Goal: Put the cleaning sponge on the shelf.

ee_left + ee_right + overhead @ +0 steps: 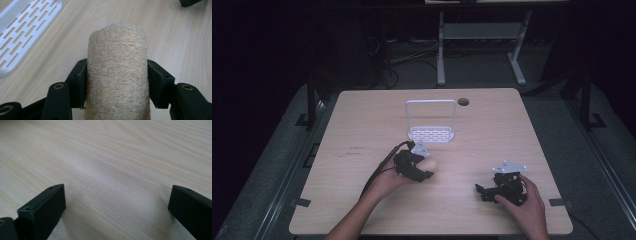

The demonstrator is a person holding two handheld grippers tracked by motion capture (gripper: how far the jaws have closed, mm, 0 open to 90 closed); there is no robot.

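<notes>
Count on the worktop (362,115): one white slotted rack (431,122), one loofah roll (428,164), two grippers.

The rack, taken as landmark, stands upright near the far middle of the worktop, its perforated base plate flat on the wood and a thin frame rising behind it. A round cable hole (463,101) sits just right of the rack's top, close to the far edge.

Left gripper (424,169) is just in front of the rack, slightly to its left. Its jaws are closed against both sides of the loofah roll (117,72), which stands between them; in the left gripper view the rack's base (25,32) lies just beside, upper left.

Right gripper (482,190) is well apart from the rack, toward the near right. Its jaws are spread wide, nothing between them, bare wood (112,165) beneath.

Open room: wide bare surface left and right of the rack, and between the two grippers. Right hand (524,202) is near the front edge.
</notes>
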